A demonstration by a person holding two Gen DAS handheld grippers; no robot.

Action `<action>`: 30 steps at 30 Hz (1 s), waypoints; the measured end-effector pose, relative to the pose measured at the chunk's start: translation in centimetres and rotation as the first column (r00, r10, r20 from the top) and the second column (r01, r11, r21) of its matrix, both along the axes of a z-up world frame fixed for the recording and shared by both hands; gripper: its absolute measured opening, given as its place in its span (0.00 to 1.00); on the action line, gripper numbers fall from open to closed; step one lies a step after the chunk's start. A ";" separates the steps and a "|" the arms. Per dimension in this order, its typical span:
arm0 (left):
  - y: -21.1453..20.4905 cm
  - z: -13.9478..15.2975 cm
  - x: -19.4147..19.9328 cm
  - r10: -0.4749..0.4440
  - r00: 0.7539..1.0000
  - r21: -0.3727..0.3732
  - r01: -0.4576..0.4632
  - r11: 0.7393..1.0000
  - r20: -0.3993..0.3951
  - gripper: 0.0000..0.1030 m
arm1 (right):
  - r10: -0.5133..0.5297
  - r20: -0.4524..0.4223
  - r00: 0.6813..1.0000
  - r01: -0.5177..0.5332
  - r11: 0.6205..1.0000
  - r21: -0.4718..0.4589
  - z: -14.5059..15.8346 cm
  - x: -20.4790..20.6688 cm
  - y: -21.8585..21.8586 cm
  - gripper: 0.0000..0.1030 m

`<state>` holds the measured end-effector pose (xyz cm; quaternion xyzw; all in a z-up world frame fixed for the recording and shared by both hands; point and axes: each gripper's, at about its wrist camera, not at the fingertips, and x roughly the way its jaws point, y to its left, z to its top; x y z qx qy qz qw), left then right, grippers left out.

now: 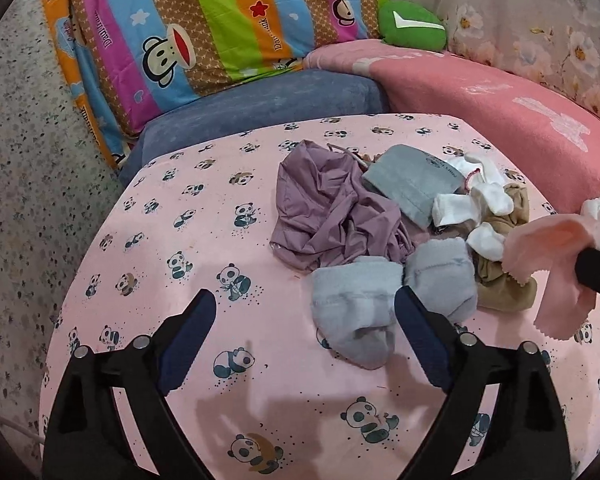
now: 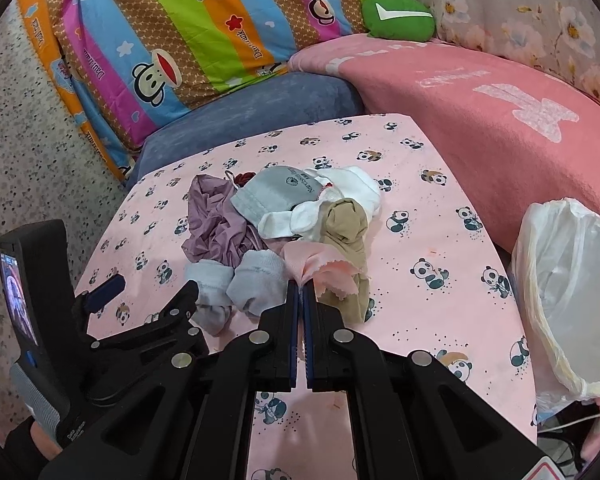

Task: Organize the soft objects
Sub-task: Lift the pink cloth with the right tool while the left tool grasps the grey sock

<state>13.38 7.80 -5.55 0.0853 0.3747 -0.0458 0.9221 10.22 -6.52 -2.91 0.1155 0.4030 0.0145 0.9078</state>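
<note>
Right tongs: closed tight on a fold of the pale pink cloth; cloth bunches just ahead of the tips, scalloped edge draped onto the tan stocking beside it. In the left wrist view the cloth hangs from the right tongs clear of the tabletop, loose end trailing low

Left tongs: jaws wide apart, nothing between the pads. Right-hand finger sits at the near edge of the grey socks; left-hand finger over bare panda-print tabletop

Risks, as I judge them:
- Pinch on the pink cloth looks small, near one edge; a quick swing could slip it free
- Trailing end is near the tan stocking and may drag it along when the cloth is carried away
- Left tongs closing from this spot would catch only one sock's edge, or close on nothing; grey socks lie offset to the right of the gap
- Heap is tangled; pulling one item likely shifts neighbours

Farther out: purple garment crumpled at pile's left, grey pouch behind it, white socks to the right, all touching or overlapping. White bag-lined bin stands at the tabletop's right edge, well apart from the pile, possibly where things go; cannot tell
</note>
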 end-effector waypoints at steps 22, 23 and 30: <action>0.1 -2.8 2.8 -0.054 0.984 -0.172 0.025 0.985 -0.170 0.45 | -0.010 -0.009 1.000 0.010 1.000 0.017 -0.6 0.8 -1.0 0.04; 0.0 -2.6 2.6 -0.061 0.985 -0.172 0.032 0.985 -0.162 0.42 | -0.010 -0.008 1.000 0.011 1.000 0.018 -0.6 0.8 -1.0 0.04; -0.5 0.0 0.7 -0.080 0.991 -0.168 0.062 0.984 -0.105 0.37 | -0.020 0.021 1.000 0.019 1.000 0.021 0.3 -0.3 -1.3 0.04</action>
